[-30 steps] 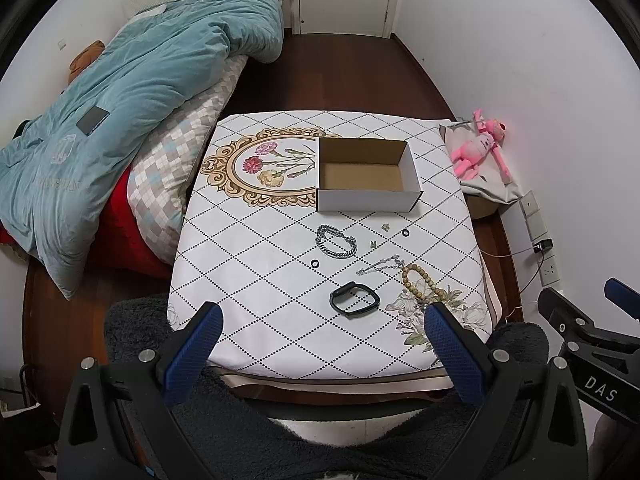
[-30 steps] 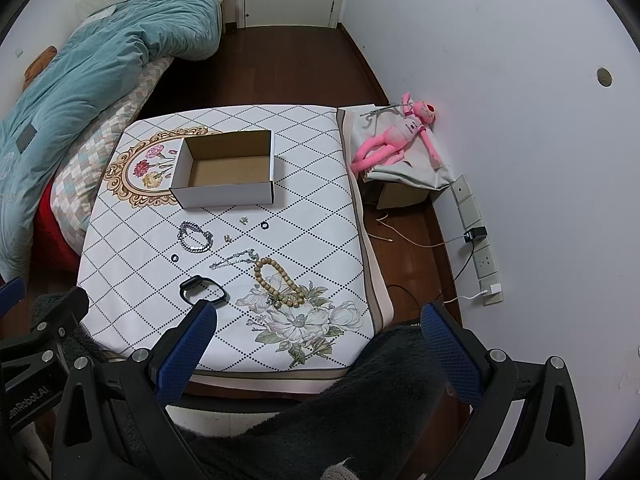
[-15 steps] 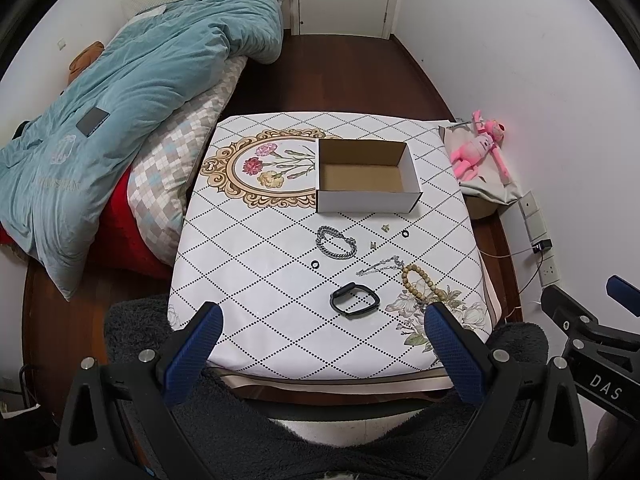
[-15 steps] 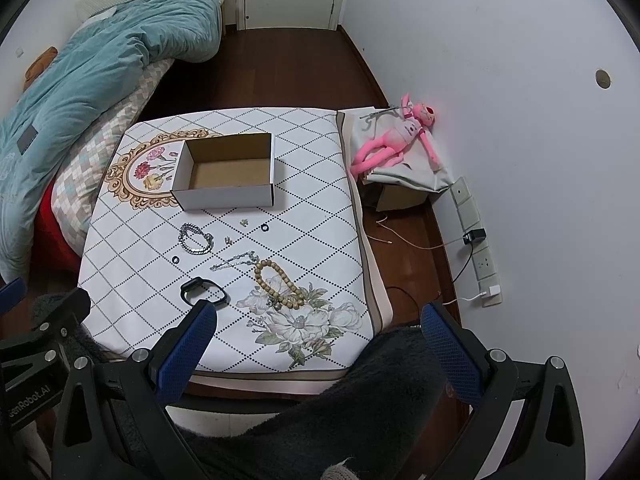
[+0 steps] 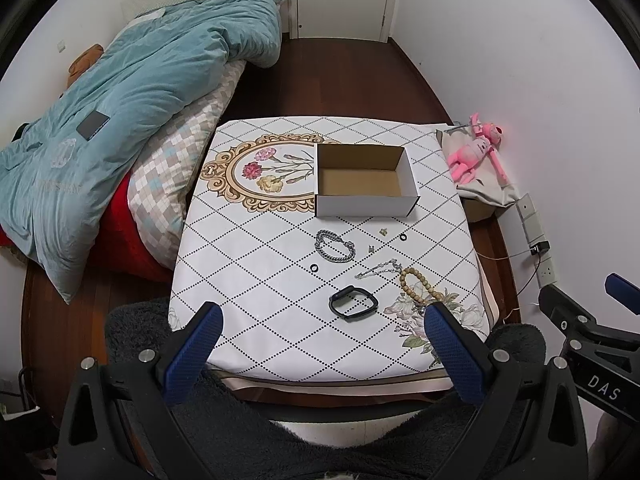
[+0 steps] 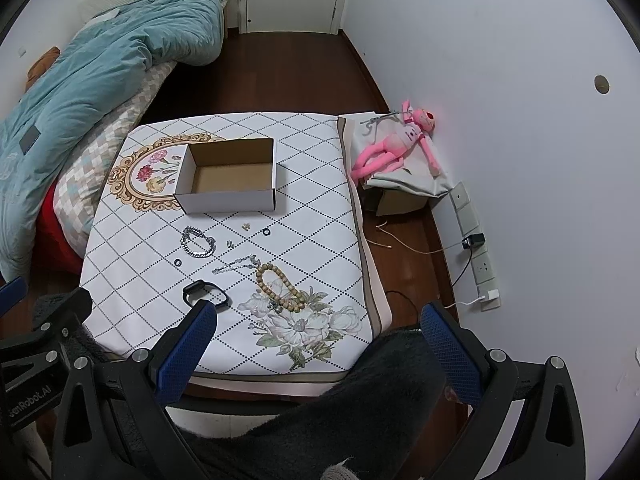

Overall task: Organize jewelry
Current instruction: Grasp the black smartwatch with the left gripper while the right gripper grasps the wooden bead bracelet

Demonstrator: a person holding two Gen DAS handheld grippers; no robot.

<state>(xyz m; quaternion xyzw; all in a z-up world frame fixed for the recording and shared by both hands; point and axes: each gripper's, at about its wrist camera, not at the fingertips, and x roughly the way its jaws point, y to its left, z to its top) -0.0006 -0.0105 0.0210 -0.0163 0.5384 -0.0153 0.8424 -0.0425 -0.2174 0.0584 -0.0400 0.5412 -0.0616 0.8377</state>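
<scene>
An open, empty white cardboard box (image 5: 365, 179) (image 6: 230, 178) stands at the far middle of a table with a white diamond-pattern cloth (image 5: 256, 272) (image 6: 320, 240). In front of it lie a silver chain bracelet (image 5: 334, 246) (image 6: 197, 242), a thin silver chain (image 5: 378, 269) (image 6: 236, 264), a wooden bead bracelet (image 5: 418, 289) (image 6: 278, 288), a black band (image 5: 353, 303) (image 6: 206, 293), two small black rings (image 5: 314, 267) (image 5: 403, 237) and tiny earrings (image 5: 384, 231). My left gripper (image 5: 320, 354) and right gripper (image 6: 318, 354) are both open, empty, and held above the table's near edge.
A bed with a teal duvet (image 5: 132, 92) and checked pillow (image 5: 172, 172) lies left of the table. A pink plush toy (image 6: 394, 146) on a cloth-covered box sits right, by the wall with sockets and cables (image 6: 474, 240). Dark fleece fabric (image 5: 320, 432) is below the grippers.
Both views have shifted only slightly; the right gripper drifted a little lower at the edge of the left wrist view. The jewelry and box have not moved.
</scene>
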